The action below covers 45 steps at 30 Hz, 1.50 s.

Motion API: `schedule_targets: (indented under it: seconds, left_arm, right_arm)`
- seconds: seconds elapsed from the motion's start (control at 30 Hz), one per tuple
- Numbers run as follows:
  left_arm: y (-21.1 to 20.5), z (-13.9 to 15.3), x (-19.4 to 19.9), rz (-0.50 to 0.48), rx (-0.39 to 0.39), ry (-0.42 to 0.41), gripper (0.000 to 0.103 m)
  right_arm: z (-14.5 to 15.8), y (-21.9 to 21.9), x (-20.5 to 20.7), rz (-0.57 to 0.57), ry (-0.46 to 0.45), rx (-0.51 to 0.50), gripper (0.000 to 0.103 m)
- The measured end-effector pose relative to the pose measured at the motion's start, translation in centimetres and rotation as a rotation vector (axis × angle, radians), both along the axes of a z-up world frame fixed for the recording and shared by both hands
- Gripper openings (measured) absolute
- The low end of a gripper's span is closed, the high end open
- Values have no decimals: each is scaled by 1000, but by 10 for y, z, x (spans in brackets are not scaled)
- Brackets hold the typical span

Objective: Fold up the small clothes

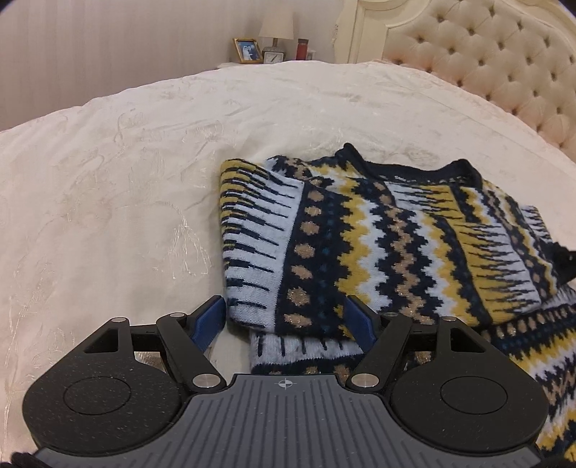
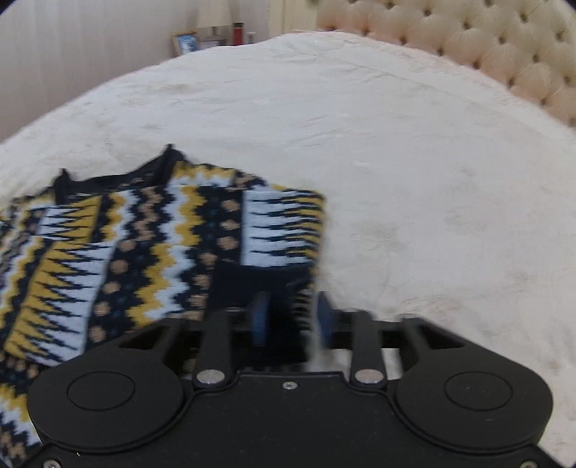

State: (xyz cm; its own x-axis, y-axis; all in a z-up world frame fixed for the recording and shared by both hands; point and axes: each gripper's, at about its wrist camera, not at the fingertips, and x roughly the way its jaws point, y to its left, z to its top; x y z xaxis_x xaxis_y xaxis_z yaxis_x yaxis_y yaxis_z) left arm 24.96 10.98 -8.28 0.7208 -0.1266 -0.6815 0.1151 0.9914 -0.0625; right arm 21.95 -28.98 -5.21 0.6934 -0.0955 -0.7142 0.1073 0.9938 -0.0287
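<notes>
- Sweater (image 1: 378,234) lay on the bed (image 1: 126,198), partly folded; knit w/ navy, yellow, white and tan zigzags.
- In left wrist view it sat right of centre; dark neckline at the far edge, a folded-over flap w/ white-and-navy stripes on its left side.
- Left gripper (image 1: 286,320) was at the sweater's near-left corner, fingers wide apart. Blue left pad (image 1: 208,320) sat on the bedspread just beside the knit edge; right pad (image 1: 361,320) sat over the knit. Folded corner lay between the pads; no squeeze on it was visible.
- A lower layer of the sweater showed under that corner, near the gripper body.
- In right wrist view the sweater (image 2: 144,252) filled the left half; the frame was blurred.
- Right gripper (image 2: 293,316) was at the sweater's near-right corner. Its blue pads (image 2: 260,316) stood a little apart, w/ striped knit edge between them; blur made it impossible to tell if they gripped the cloth.
- Bedspread right of that corner was cream and lightly wrinkled.
- Tufted headboard (image 1: 504,64) ran along the far right.
- Far off, a nightstand held a lamp (image 1: 276,27), photo frame (image 1: 247,50), small clock (image 1: 273,57) and red bottle (image 1: 302,48).
</notes>
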Motion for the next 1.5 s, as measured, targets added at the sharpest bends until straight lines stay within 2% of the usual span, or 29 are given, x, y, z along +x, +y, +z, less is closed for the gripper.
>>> schedule_targets:
  seconds: [0.17,0.3,0.43,0.57,0.63,0.9,1.17,1.2,1.23,1.27,1.37,1.43,1.5]
  left_arm:
    - [1,-1,0,3,-10,0,73]
    - [6,0,1,8,-54,-22,73]
    - [14,6,-1,38,-104,-84,73]
    - [21,15,-4,73,-125,-153,73]
    - [22,17,-3,76,-129,-162,73]
    - [24,5,5,72,-147,-100,73]
    - [23,3,5,55,-136,-96,73]
    - [23,2,5,55,-136,-93,73]
    - [23,2,6,55,-135,-88,73]
    - [23,1,6,56,-134,-81,73]
    - [23,1,7,59,-133,-74,73]
    - [23,1,7,58,-132,-71,73]
    - [22,0,8,56,-125,-65,73]
  right_arm:
    - [26,21,-5,55,-115,-63,59]
    - [47,58,8,210,-172,-8,64]
    - [53,104,31,362,-162,60,64]
    - [45,145,61,449,-139,130,64]
    - [38,165,76,486,-132,144,64]
    - [12,216,127,548,-86,145,64]
    - [-3,237,153,552,-53,107,64]
    - [-5,239,154,560,-44,100,62]
    - [-7,242,153,571,-38,85,47]
    - [-8,245,151,569,-34,43,23]
    - [0,243,148,564,-83,17,20]
    - [5,229,152,494,-124,68,19]
    - [-2,226,159,479,-87,95,19]
